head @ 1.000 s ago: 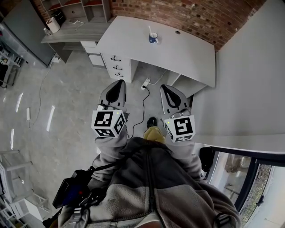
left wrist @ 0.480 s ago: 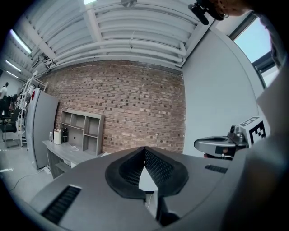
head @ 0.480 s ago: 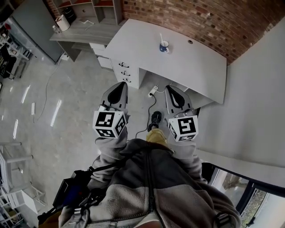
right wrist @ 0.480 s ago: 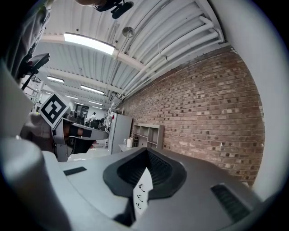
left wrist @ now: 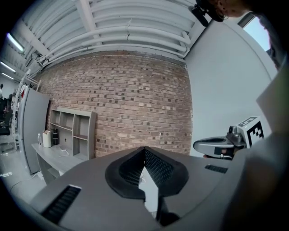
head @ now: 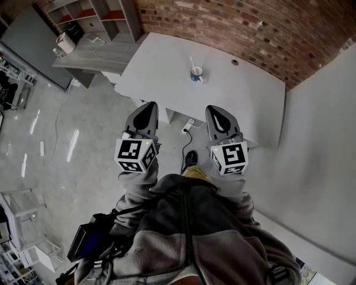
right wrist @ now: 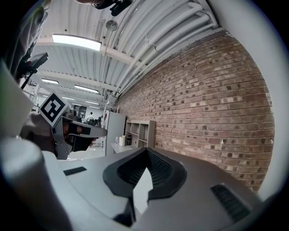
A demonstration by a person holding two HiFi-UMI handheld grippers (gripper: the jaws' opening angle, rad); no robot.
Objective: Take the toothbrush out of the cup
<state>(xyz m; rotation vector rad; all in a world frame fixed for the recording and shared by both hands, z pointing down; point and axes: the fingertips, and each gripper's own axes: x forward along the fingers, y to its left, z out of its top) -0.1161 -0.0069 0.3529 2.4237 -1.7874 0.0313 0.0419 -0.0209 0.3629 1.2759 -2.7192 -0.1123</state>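
Note:
A blue and white cup point(head: 196, 74) stands on the white desk point(head: 156, 72) near its far edge, with a white toothbrush point(head: 192, 62) upright in it. Both grippers hang over the desk's near edge, well short of the cup. In the head view my left gripper point(head: 149, 104) is left of the cup's line and my right gripper point(head: 214, 109) is right of it. Each has its jaws shut with nothing in them. Neither gripper view shows the cup: the left gripper point(left wrist: 144, 149) and the right gripper point(right wrist: 146, 150) both point at the brick wall.
A brick wall point(head: 250, 28) runs behind the desk and a white wall point(head: 317, 139) stands to the right. A grey shelf unit point(head: 105, 16) and a low bench with a white canister point(head: 65, 42) are at the far left. A power strip point(head: 189, 122) with a black cable lies on the floor under the desk.
The desk and cup have come closer and lower in the head view as the person stepped toward them. Both grippers stay shut and side by side.

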